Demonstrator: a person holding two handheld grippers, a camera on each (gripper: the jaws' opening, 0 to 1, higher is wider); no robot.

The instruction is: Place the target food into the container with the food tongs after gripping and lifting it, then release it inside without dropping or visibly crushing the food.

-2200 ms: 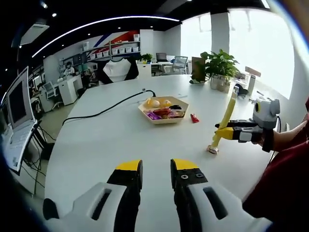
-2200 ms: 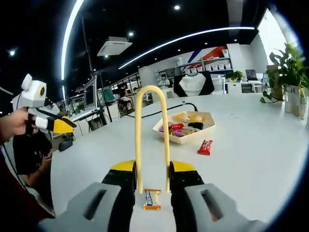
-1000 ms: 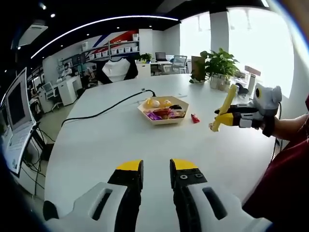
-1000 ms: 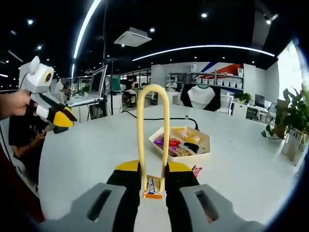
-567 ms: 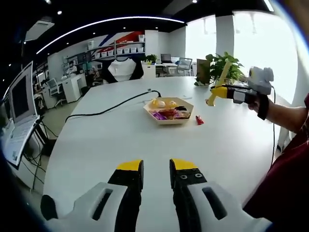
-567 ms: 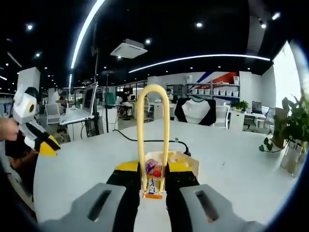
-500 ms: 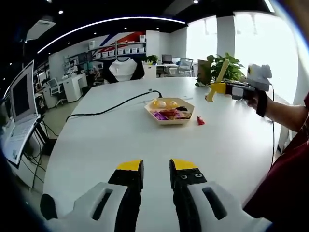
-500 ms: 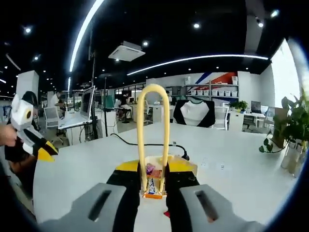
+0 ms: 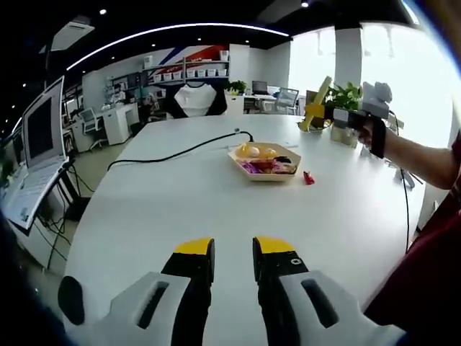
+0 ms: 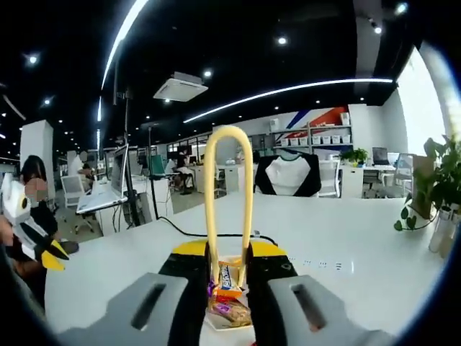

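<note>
In the left gripper view, the left gripper (image 9: 233, 252) hovers over the white table (image 9: 180, 194), jaws narrowly parted, holding nothing. The hexagonal snack tray (image 9: 264, 161) sits mid-table. The right gripper (image 10: 229, 261) squeezes yellow food tongs (image 10: 228, 194), which pinch a wrapped candy bar (image 10: 228, 280) above the tray.

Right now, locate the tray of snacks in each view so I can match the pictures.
Left gripper view: the tray of snacks sits on the white table, right of centre, beside the black cable.
Right gripper view: the tray lies low at centre, directly under the yellow tongs holding a wrapped snack.
Shared landmark: the black cable.
</note>
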